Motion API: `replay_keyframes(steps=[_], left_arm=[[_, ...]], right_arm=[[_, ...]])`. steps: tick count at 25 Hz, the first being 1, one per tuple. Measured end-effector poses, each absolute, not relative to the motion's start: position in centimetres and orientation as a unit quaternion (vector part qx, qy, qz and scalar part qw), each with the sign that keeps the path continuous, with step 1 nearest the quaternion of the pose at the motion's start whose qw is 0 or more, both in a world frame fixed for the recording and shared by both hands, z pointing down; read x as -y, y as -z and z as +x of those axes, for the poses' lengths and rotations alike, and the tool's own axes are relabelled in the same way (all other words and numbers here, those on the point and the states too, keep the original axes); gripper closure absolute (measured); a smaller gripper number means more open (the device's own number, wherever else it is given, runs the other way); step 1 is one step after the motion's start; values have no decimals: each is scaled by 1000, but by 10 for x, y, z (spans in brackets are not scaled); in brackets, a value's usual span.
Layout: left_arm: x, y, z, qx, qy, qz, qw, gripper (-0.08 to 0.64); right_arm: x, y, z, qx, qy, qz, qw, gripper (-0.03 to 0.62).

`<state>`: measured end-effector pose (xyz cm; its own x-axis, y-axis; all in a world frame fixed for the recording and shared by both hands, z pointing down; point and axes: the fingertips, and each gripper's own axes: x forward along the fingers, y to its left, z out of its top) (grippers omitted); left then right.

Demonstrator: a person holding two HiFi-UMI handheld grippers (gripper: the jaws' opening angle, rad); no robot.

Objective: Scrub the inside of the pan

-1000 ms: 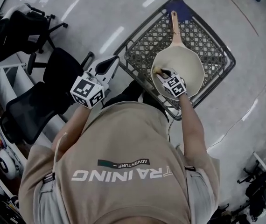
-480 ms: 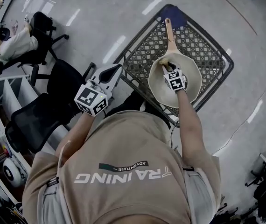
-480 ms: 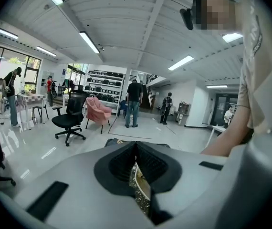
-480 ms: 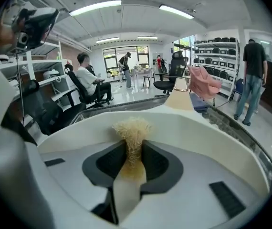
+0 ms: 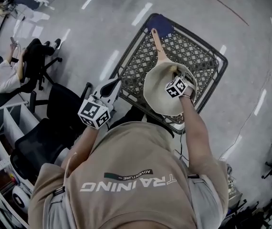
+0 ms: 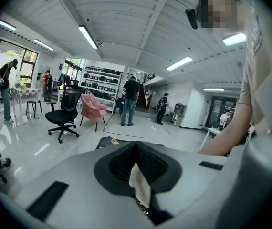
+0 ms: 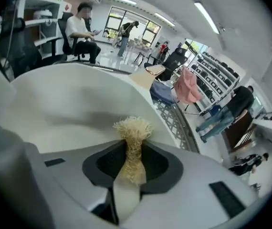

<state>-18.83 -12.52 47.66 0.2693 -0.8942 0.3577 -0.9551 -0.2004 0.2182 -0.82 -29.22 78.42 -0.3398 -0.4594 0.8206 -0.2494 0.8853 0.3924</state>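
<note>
1. The wire basket [image 5: 200, 56] carries everything. Its mesh top gives the pan little to bite on, so I judge that scrubbing pressure should go down into the pan rather than sideways, or the pan may skate across the grid.
2. The pan [image 5: 156, 92], cream inside, sits against the basket's near edge, the one closest to the person. Its wooden handle [image 5: 158, 44] reaches toward the far corner, where a blue cloth [image 5: 161, 24] lies. Nothing holds the pan, so short overlapping strokes suit it better than long hard ones.
3. The left gripper [image 5: 113, 81] hangs off the basket's left corner, clear of the pan. Its jaws are closed together with nothing between them. Steadying the handle with it would probably make the scrub firmer.
4. The right gripper [image 5: 174, 75] is down inside the pan, on the side toward the handle. Its jaws are clamped on the scrubber.
5. The scrubber [image 7: 133, 128] is a straw-coloured fibrous wad, pinched narrow at the jaws, with only a small frayed tuft showing past them. That tuft meets the pan's inner wall [image 7: 64, 104]. Keep the tuft leading so fibre, not jaw, rubs the coating, and work round the wall before the floor.
</note>
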Motion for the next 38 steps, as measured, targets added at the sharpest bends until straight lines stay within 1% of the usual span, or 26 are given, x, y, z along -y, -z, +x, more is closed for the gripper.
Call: replay_keyframes(steps=[5,10,14,20,23,26,30,32,34,38], left_arm=[[139,-477,-177,578,-66,788,202,541],[158,-473,-169,554,-52,808,194,541],[167,-473,-167,543,-31,817,193,541],[171,-482,-175,535,0,821,199,541],[173,-486,-181,527,11,825,203,541],[174,-490,-191,521,14,830,200,541],[176,-491,-200,524,-23,839,147,541],[178,-486,-202,524,-22,841,136,541],[177,-482,-204,519,-26,845,128,541],[170,-478,-214,519,-27,845,124,541]], right_arm=[[290,-786,26,762,157,190,599,483],[269,-799,52,678,223,94,694,487],[243,-803,85,628,176,53,757,489],[192,-808,102,616,74,32,784,491],[170,-807,105,615,-8,42,788,491],[148,-803,94,627,-105,60,770,492],[123,-804,72,645,-221,87,726,492],[109,-800,62,642,-276,104,707,492],[101,-800,49,644,-297,112,696,494],[95,-799,14,662,-289,108,683,494]])
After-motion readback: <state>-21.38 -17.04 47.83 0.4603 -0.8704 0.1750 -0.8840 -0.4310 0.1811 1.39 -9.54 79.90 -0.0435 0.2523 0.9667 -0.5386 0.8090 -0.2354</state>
